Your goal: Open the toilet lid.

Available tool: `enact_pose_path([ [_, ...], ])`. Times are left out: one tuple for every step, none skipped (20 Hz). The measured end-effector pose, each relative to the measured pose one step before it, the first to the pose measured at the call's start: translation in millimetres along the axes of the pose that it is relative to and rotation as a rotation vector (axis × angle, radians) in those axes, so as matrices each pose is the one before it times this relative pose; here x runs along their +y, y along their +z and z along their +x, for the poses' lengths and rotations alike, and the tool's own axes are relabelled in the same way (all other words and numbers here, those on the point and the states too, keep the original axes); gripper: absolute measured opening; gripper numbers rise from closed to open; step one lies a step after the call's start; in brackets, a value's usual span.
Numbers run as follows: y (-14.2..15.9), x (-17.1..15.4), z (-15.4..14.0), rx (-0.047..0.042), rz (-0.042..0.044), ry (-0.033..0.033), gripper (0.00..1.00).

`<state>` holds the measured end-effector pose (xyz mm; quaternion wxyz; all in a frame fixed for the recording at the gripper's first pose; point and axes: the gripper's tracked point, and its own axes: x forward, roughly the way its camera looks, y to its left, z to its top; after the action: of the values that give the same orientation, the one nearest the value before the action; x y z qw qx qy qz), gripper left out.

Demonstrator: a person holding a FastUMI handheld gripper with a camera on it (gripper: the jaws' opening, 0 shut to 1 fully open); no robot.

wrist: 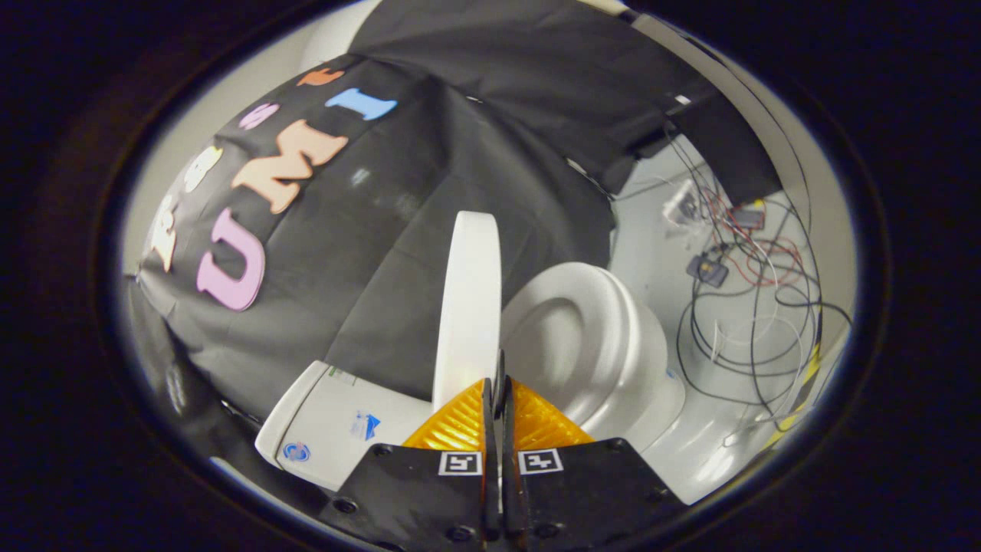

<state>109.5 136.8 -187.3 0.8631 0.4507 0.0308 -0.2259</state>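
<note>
While the gripper point(499, 383) is holding its fingers point(460, 422) pressed together w/ almost no gap, the toilet lid point(469, 299) is standing raised and seen edge-on, just ahead of the tips; can't tell if anything is pinched between them. To the lid's right the seat point(571, 337) and bowl are lying exposed, the tank point(337, 422) is sitting to its left, and cables point(736, 307) are trailing over the pale floor point(651, 253) beyond the bowl.
</note>
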Motion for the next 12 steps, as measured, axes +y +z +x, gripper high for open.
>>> enact_pose_path([
  [4.09, 14.82, -3.17, -0.01137, -0.03351, 0.024, 0.03],
  [1.26, 14.21, -0.88, -0.0036, -0.03735, 0.01862, 0.03],
  [1.15, 12.49, -1.62, -0.00179, -0.04209, 0.00995, 0.03],
  [0.53, 10.97, -1.34, 0.00163, -0.04717, 0.0027, 0.03],
  [0.87, 8.22, -0.24, 0.00116, -0.0427, 0.00182, 0.04],
  [1.81, 9.24, -0.68, 0.00417, -0.03678, 0.00742, 0.04],
  [1.49, 8.62, -1.86, 0.0047, -0.0336, 0.0142, 0.04],
  [1.37, 8.83, -0.3, 0.00555, -0.03608, 0.01759, 0.05],
  [-0.05, 7.15, 0.05, 0.00766, -0.03433, 0.01683, 0.06],
  [0.92, 7.95, 0.85, 0.00314, -0.03486, 0.01643, 0.06],
  [1.07, 7.31, -0.61, 0.00713, -0.03585, 0.0191, 0.07],
  [2.08, 10.19, 0.35, 0.0028, -0.03875, 0.02164, 0.08],
])
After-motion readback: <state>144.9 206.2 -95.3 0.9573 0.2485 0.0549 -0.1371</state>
